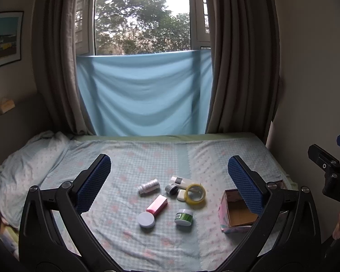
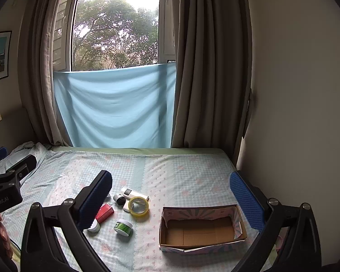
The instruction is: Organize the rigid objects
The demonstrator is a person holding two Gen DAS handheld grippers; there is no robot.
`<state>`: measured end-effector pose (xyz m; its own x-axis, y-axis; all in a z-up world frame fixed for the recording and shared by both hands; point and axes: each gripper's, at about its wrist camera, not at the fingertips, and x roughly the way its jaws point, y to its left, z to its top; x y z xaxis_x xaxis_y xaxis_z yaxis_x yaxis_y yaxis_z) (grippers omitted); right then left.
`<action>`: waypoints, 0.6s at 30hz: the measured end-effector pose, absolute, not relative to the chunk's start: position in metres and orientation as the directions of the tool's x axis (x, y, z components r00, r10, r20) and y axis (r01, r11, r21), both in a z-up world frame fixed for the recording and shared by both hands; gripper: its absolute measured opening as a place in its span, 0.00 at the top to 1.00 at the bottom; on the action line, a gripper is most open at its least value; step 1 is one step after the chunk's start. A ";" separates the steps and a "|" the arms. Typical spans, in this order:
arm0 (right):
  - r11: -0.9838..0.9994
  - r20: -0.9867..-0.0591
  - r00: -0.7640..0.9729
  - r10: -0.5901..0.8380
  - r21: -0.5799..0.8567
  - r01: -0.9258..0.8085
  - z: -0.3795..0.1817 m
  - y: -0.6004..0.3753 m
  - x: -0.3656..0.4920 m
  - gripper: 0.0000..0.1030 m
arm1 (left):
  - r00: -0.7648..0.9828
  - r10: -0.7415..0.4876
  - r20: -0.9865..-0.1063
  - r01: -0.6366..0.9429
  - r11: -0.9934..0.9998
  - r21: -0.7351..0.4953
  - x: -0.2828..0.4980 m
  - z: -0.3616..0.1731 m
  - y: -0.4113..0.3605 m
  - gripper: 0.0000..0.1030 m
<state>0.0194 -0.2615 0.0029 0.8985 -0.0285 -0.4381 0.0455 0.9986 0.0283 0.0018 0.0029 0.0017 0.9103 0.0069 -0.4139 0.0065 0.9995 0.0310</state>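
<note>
Now, left gripper point(image 1: 169, 175): black frame with blue ribbed pads, jaws spread wide with nothing between them, held above the bed and looking down on the cluster of small items.
Right gripper point(image 2: 170, 188): same build, jaws likewise spread wide and empty, held above the bed with the box between its fingers in its own view.
Bed point(image 1: 133, 156): covered in a pale blue checked sheet with pink flower marks; every item lies on it.
Cardboard box point(image 2: 199, 227): open-topped, brown inside, pink and teal patterned outside, nothing in it, set to the right of the cluster and apart from it.
Yellow roll of clear tape point(image 1: 195, 193): lying flat at the right edge of the cluster, touching a small white flat case point(image 1: 181, 195).
White tube point(image 1: 181, 180): lying on its side at the back, just behind the tape.
Small grey-black round jar point(image 1: 171, 189): tipped over, between the tube and the white case.
White ribbed bottle point(image 1: 148, 186): on its side at the back left.
Pink rectangular box point(image 1: 157, 205): lying flat in the middle.
White round lidded jar point(image 1: 146, 219): touching the pink box at its near end.
Green-labelled white jar point(image 1: 184, 217): upright, nearest the cardboard box.
Backdrop: light blue cloth point(image 1: 145, 95) hung across the window, between brown curtains point(image 1: 240, 68).
</note>
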 end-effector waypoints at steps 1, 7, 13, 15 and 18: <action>0.999 -0.436 0.899 -0.030 0.028 0.046 0.003 -0.262 0.019 0.00 | 0.911 0.007 -0.413 0.006 0.999 0.031 0.002 0.002 0.003 0.01; 0.998 -0.426 0.904 -0.039 0.019 0.052 0.002 -0.259 0.015 0.00 | 0.917 -0.015 -0.398 0.022 1.000 0.014 -0.003 0.006 0.003 0.01; 0.998 -0.426 0.904 -0.040 0.018 0.053 0.000 -0.257 0.015 0.00 | 0.912 -0.026 -0.409 0.030 1.000 0.003 -0.005 0.005 0.003 0.01; 0.998 -0.426 0.904 -0.035 0.023 0.050 0.000 -0.258 0.015 0.00 | 0.912 -0.026 -0.409 0.030 1.000 0.004 -0.006 0.004 0.002 0.01; 0.998 -0.423 0.906 -0.037 0.023 0.051 0.000 -0.258 0.013 0.00 | 0.913 -0.026 -0.407 0.030 1.000 0.003 -0.007 0.006 0.002 0.01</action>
<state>0.0135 -0.2584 -0.0005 0.9056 -0.0367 -0.4226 0.0511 0.9984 0.0229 -0.0067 0.0016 0.0061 0.9131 -0.0264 -0.4069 0.0303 0.9995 0.0031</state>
